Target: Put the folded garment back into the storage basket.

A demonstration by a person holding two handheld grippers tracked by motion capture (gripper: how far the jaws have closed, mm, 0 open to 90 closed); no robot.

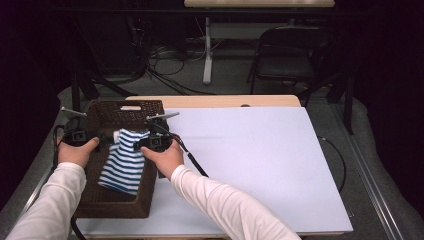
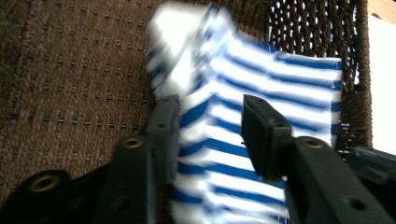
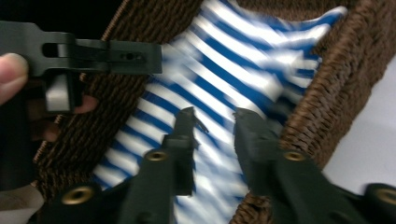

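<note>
A blue-and-white striped cloth (image 1: 122, 160) hangs over and into a dark brown wicker basket (image 1: 127, 106) at the table's left. My left gripper (image 1: 111, 138) and right gripper (image 1: 136, 144) face each other at the cloth's top edge. In the left gripper view my left gripper (image 2: 210, 109) stands open, the blurred cloth (image 2: 280, 79) lying loose between and beyond its jaws above the basket floor (image 2: 70, 70). In the right gripper view my right gripper (image 3: 215, 116) is open too, with the cloth (image 3: 233, 65) below it inside the basket wall (image 3: 336, 70). The left gripper (image 3: 93, 56) shows opposite.
The basket sits on the left edge of a white board (image 1: 250, 160) that covers the wooden table. A black folding chair (image 1: 290, 55) and loose cables (image 1: 165, 65) are on the floor behind the table. A cable (image 1: 192, 160) trails from the right gripper across the board.
</note>
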